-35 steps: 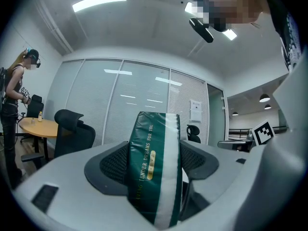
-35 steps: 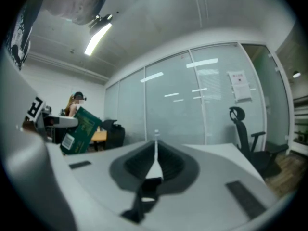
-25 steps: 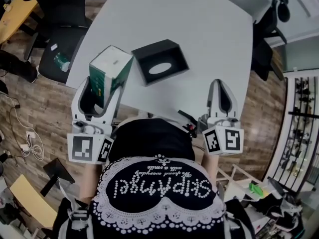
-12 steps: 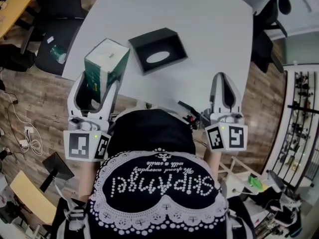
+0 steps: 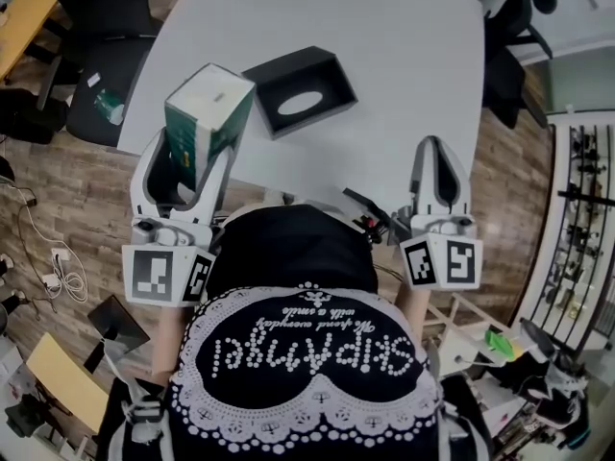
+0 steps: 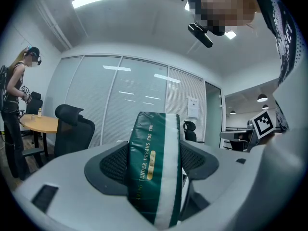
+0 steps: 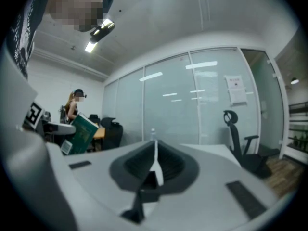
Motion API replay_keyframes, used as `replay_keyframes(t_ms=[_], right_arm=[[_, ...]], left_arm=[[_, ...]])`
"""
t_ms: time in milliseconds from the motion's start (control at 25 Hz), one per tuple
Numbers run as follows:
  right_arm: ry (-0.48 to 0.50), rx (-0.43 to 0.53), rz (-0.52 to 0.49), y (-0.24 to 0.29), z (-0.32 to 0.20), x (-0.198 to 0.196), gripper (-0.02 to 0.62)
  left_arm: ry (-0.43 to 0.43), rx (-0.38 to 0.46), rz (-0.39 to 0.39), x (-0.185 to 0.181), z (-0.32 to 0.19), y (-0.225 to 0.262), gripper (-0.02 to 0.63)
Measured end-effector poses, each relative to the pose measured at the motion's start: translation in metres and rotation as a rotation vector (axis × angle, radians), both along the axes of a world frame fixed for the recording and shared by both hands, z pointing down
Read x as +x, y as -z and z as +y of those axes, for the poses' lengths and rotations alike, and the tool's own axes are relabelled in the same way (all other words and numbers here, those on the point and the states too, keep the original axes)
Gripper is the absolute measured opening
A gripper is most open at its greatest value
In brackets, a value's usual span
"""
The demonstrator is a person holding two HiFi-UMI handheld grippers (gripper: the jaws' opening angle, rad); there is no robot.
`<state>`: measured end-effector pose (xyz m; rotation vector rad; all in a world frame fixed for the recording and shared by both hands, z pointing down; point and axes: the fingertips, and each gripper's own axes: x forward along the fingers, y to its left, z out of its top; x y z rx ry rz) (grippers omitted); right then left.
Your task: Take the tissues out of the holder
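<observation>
My left gripper (image 5: 192,147) is shut on a green and white tissue pack (image 5: 205,118), held upright in the air above the table's near left edge. In the left gripper view the pack (image 6: 155,170) fills the space between the two dark pads (image 6: 113,165). The black holder (image 5: 299,91) lies on the white table (image 5: 384,56), a little beyond and to the right of the pack, its oval slot facing up. My right gripper (image 5: 439,185) hovers near the table's front right edge, shut with nothing in it; the right gripper view shows its jaws (image 7: 155,165) pressed together.
Black office chairs stand left (image 5: 106,75) and right (image 5: 514,65) of the table. A bottle (image 7: 153,134) stands far off on the table. A wooden desk (image 5: 24,22) is at the far left, shelving (image 5: 577,229) at the right. A person (image 6: 17,105) stands by a round table.
The left gripper with the tissue pack has risen slightly and shifted a little toward the holder. The right gripper has stayed almost still.
</observation>
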<state>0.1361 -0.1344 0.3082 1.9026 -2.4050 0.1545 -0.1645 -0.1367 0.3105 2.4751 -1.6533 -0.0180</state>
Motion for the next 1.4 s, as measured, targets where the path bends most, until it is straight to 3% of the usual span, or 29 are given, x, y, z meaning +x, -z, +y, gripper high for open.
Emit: replay_keyframes(t_ms=[1400], right_arm=[[-0.033, -0.006, -0.01, -0.0021, 0.0063, 0.0046, 0.037]], left_arm=[[-0.056, 0.017, 0.001, 0.0084, 0.0008, 0.0034, 0.345]])
